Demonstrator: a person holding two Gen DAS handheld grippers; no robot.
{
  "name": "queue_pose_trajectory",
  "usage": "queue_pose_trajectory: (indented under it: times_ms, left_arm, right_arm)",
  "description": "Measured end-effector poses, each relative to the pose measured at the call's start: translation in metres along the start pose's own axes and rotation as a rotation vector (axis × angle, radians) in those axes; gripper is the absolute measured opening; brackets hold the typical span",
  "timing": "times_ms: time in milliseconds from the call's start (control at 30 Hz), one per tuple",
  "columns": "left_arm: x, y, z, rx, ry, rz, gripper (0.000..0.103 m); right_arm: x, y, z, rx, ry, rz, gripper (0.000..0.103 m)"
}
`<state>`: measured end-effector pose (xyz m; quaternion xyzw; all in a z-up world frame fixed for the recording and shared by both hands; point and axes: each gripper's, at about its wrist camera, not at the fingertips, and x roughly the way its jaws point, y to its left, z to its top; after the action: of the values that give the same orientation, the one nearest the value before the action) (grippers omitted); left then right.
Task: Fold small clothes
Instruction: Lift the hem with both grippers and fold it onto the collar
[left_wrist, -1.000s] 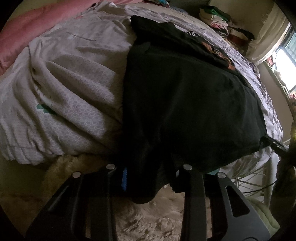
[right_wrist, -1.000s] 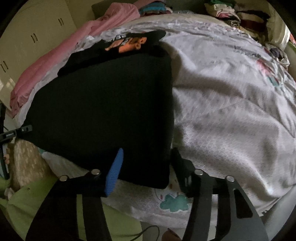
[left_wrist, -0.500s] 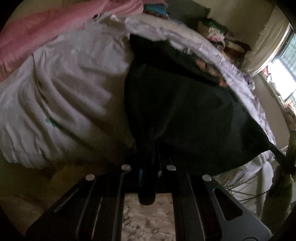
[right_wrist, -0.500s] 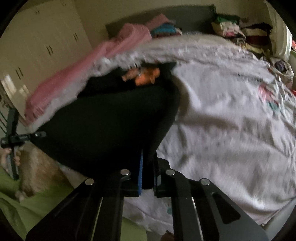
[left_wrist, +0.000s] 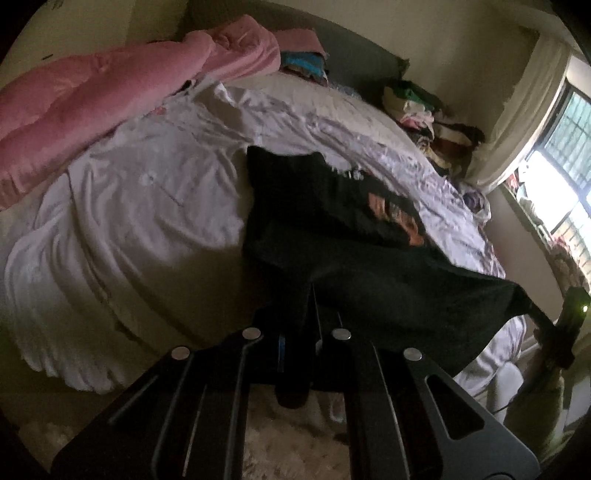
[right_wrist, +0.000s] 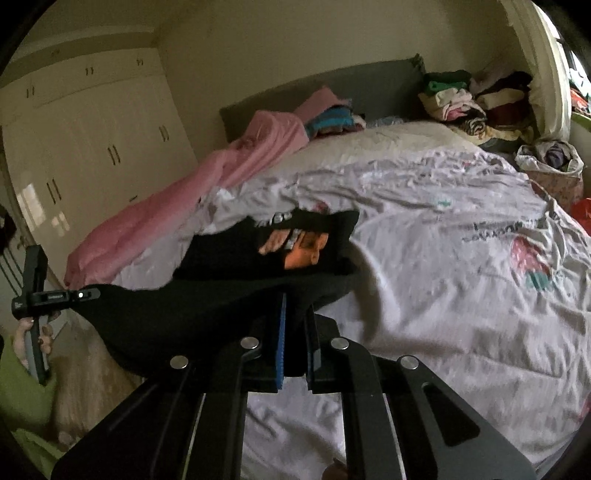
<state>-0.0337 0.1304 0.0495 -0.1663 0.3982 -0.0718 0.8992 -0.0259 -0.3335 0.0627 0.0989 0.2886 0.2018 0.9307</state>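
Note:
A black T-shirt (left_wrist: 332, 206) with an orange print lies on the white bedsheet (left_wrist: 147, 206). My left gripper (left_wrist: 306, 306) is shut on the shirt's near left corner. My right gripper (right_wrist: 295, 306) is shut on the near right corner of the shirt (right_wrist: 229, 306). The near hem hangs lifted and stretched between them above the bed's edge. The printed far half (right_wrist: 295, 243) rests on the bed. Each gripper shows at the edge of the other's view, the right one (left_wrist: 543, 317) and the left one (right_wrist: 85, 294).
A pink duvet (left_wrist: 110, 99) lies along the bed's left side. Piles of folded clothes (right_wrist: 461, 99) stand by the grey headboard (right_wrist: 369, 85). A bag of clothes (right_wrist: 550, 162) sits at the far right. White wardrobes (right_wrist: 92, 147) line the left wall. A fluffy rug (left_wrist: 288, 443) lies below.
Both grippers closed on the shirt's near corners, then rose and lifted the near hem off the bed; the views tilted up toward the headboard.

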Motion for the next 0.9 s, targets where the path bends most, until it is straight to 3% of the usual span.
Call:
queue_pose_trajectory:
  times_ms: [467,900]
  left_arm:
    - [0.004,-0.005,0.059,-0.037,-0.065,0.000,0.002]
    - [0.027,-0.010,0.105,-0.027,-0.105,0.024,0.002]
  right_arm:
    - [0.019,-0.005,0.053,0.024,-0.084,-0.033,0.007]
    - [0.059,-0.010,0.095,-0.006,-0.091,-0.092,0.007]
